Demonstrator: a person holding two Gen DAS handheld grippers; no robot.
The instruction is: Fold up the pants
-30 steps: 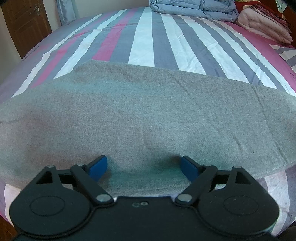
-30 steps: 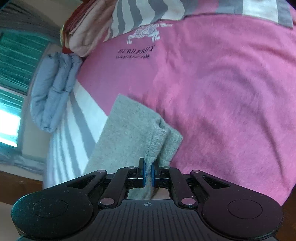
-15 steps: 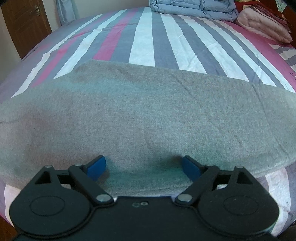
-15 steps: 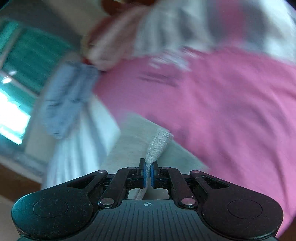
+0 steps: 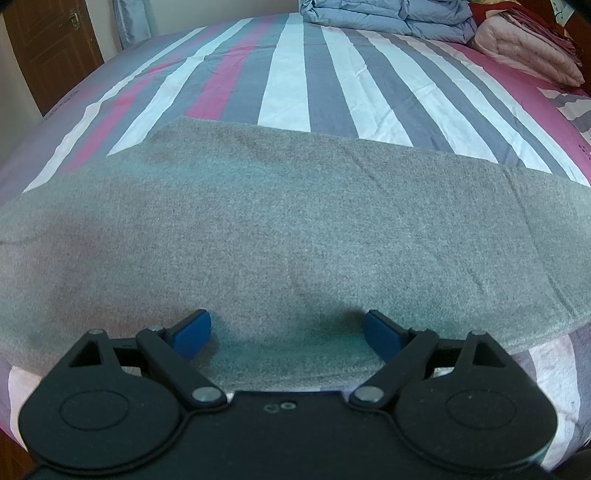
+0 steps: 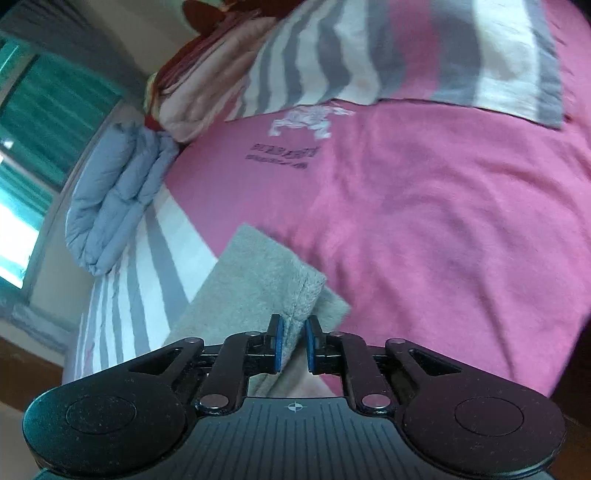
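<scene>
Grey pants (image 5: 280,229) lie flat across the near part of the striped bed, spread wide from left to right. My left gripper (image 5: 287,332) is open, its blue pads resting on the grey cloth near its front edge. In the right wrist view the end of the grey pants (image 6: 258,273) lies on the pink part of the sheet. My right gripper (image 6: 293,343) has its jaws slightly parted around a raised ridge of that cloth, with a small gap on each side.
The striped bedsheet (image 5: 295,74) stretches away behind the pants. A folded blue-grey quilt (image 5: 384,14) and a pink folded blanket (image 5: 524,48) lie at the far end. A wooden door (image 5: 48,48) stands at the left. A window (image 6: 33,147) shows beside the quilt (image 6: 110,199).
My right gripper was shut on the pants' end and lifted it; now it has come back down and its jaws have parted a little. The left gripper has stayed put.
</scene>
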